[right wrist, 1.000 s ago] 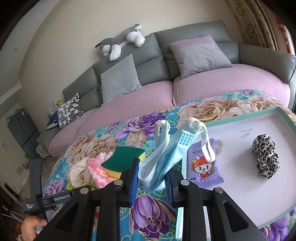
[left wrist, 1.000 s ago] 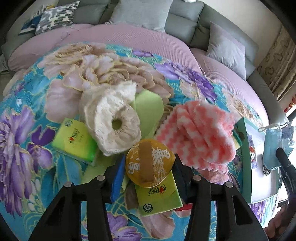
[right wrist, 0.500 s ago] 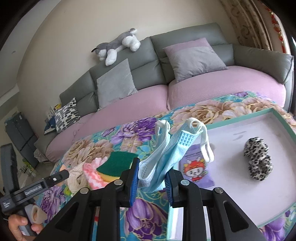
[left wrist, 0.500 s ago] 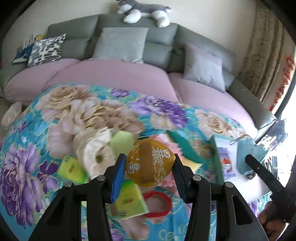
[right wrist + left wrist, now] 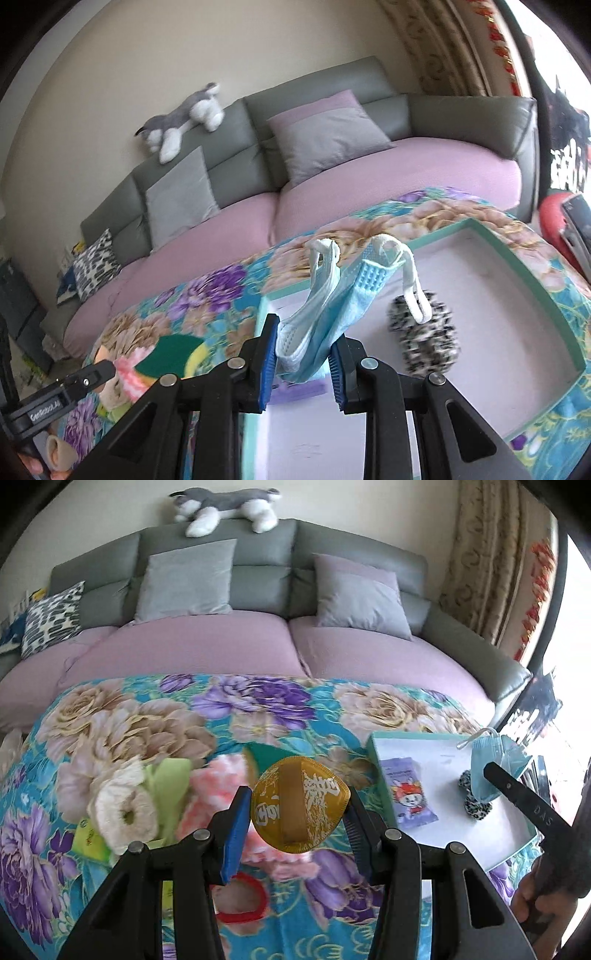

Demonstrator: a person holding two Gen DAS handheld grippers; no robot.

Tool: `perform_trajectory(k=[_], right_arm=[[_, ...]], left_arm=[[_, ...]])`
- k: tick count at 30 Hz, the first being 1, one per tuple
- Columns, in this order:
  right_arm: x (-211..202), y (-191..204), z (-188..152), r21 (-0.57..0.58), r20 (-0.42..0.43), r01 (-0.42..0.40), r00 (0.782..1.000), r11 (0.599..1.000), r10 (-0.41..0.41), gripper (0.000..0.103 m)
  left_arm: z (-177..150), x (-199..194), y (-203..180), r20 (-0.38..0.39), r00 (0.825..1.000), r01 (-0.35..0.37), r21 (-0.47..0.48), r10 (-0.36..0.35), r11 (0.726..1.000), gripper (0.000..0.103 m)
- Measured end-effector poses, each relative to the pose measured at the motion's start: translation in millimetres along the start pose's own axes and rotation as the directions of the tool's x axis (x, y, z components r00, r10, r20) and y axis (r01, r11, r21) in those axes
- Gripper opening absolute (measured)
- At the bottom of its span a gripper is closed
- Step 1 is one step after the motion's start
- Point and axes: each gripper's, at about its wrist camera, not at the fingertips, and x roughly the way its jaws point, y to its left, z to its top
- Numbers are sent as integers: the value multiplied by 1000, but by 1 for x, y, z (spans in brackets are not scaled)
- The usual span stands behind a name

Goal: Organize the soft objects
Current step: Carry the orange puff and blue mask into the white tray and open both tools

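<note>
1. Your left tool (image 5: 299, 814) is clamped on a round yellow packet (image 5: 300, 805), which hangs in the air above the pile, its jaws about half apart around it.
2. Your right tool (image 5: 303, 352) is nearly closed on a blue face mask (image 5: 332, 306), holding it over the tray (image 5: 546, 295), above the near corner.
3. In the tray you already have a purple packet (image 5: 408, 799) and a spotted scrunchie (image 5: 424, 341); I judge the job under way, not near done.
4. On the floral cloth (image 5: 258, 705) there remain a cream knitted ring (image 5: 125, 812), a pink cloth (image 5: 216, 786), a green sponge (image 5: 166, 360), green packets (image 5: 88, 843) and a red ring (image 5: 242, 899).
5. The worktop stands before a grey sofa (image 5: 266, 557) with pink seat covers, cushions, and a toy dog (image 5: 225, 504) on its back.
</note>
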Motion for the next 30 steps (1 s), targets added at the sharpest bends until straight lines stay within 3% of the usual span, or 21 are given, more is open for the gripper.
perform_trajectory(k=[3,8,13,21,30], right_arm=[[-1,-19,3,32,9,39,999,999,-39,27],[-13,-58,9,88,36,168,985,982,-171,27],[-22,-82,14,133,44,232,970,964,-240,27],[-20,-90,14,122,22,281,958,952,-286,28],[-16,-107,10,147,-28,303,953,942,-302,29]], left_arm=[[5,4,-17,-14,1000,8,29,-8,1000,51],[15,11,-52,-27,999,40,98,-37,994,51],[17,26,-102,-59,995,96,208,-85,973,51],[-2,55,-157,-160,976,189,270,-149,944,51],[-27,88,-182,-251,960,202,307,-125,930,51]])
